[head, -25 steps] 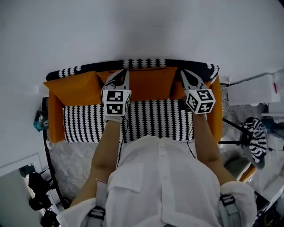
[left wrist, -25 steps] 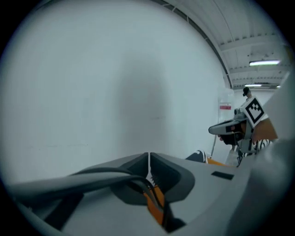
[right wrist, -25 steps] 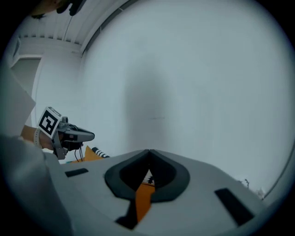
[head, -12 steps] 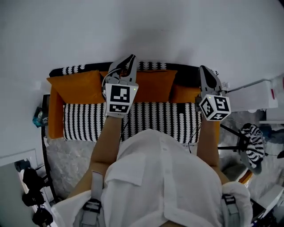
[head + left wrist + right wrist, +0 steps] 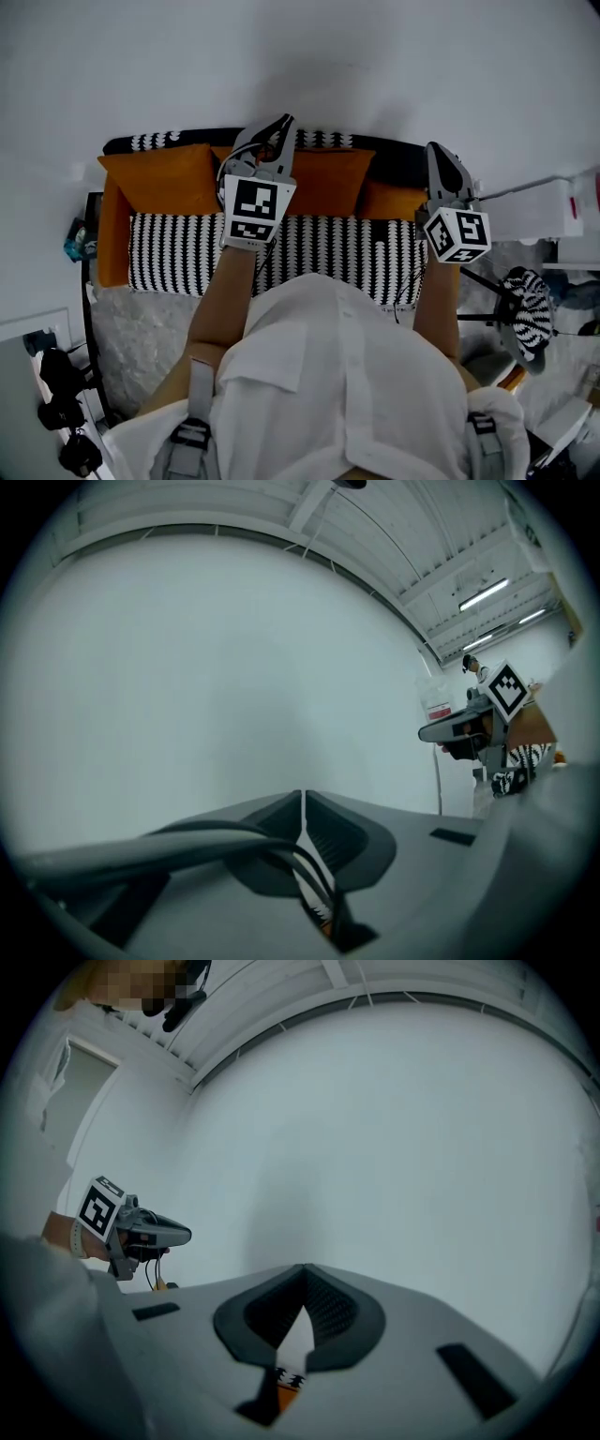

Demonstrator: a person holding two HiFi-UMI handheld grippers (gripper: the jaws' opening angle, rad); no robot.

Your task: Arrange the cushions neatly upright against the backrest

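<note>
Along the backrest [image 5: 178,142] of the sofa, three orange cushions stand in a row: left cushion [image 5: 159,178], middle cushion [image 5: 323,183] and right cushion [image 5: 394,200], which sits lower than the other two.

Handling: the cushions are probably light, soft and prone to sagging. A pinch on a top corner or seam should hold better than one on the flat face, which would only bunch the fabric.

Tool state: the left gripper [image 5: 281,122] and the right gripper [image 5: 436,148] both have their jaws together with nothing between them. Both point at the bare wall [image 5: 234,667].

Change: one second ago both tips lay low against the cushion tops. They have since risen above the backrest, leaving the cushions leaning in place.
</note>
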